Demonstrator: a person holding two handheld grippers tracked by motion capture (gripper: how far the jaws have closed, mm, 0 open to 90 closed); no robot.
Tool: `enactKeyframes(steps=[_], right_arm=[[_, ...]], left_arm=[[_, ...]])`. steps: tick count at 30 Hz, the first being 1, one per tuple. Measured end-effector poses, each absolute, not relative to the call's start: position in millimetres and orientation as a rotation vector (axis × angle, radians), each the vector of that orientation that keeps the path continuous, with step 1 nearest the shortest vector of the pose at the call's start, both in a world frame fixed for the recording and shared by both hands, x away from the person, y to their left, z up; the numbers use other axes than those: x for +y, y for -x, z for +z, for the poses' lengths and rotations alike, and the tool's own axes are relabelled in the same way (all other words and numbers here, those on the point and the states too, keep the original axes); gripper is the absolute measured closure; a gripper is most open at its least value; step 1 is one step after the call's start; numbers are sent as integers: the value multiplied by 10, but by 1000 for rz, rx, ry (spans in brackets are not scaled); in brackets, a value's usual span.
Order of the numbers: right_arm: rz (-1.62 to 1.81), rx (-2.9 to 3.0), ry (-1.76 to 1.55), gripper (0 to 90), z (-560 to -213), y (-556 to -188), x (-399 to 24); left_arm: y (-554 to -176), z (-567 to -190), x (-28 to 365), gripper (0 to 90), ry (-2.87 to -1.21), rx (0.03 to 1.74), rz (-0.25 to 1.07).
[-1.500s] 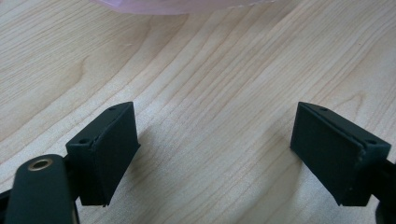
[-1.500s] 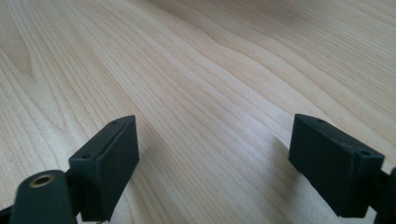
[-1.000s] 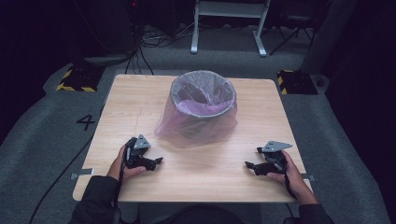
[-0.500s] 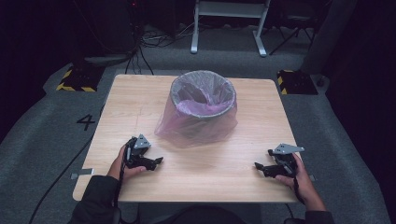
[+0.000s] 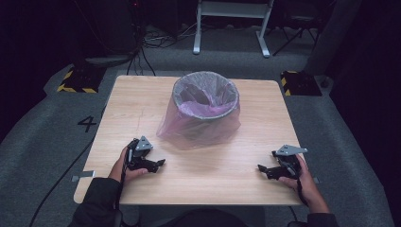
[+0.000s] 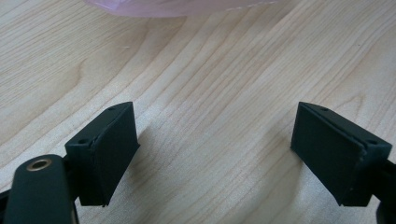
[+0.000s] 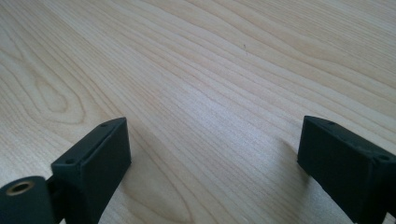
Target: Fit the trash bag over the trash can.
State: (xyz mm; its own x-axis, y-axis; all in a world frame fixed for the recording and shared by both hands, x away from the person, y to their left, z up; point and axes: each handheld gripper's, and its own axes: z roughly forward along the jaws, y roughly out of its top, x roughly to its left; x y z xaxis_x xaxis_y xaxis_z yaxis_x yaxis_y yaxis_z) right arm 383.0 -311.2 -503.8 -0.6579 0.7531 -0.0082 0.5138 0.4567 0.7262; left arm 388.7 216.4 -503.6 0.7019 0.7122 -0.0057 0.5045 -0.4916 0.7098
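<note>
Both grippers rested low on the table (image 5: 142, 90) near its front edge, the left gripper (image 5: 158, 164) and the right gripper (image 5: 263, 169) each gaping with nothing between the jaws; the right one's had just been widening. Between and beyond them, mid-table, stood a grey bin (image 5: 205, 90) lined with a pink bag (image 5: 198, 127), well apart from the right gripper, nearer the left.

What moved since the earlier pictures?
The right tool slid toward the table's near right corner, its jaws opening a little wider with nothing between them. The left tool, open and empty, stayed put, and so did the grey mesh bin with the pink plastic bag on the wooden table.
</note>
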Motion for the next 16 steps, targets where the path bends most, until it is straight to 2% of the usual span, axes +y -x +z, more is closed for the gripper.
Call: enactKeyframes(steps=[16], right_arm=[[1026,2390,-1062,100,-5037,-3831,-3116]], left_arm=[[-3904,-5037,2160,140,-2201,917,374]])
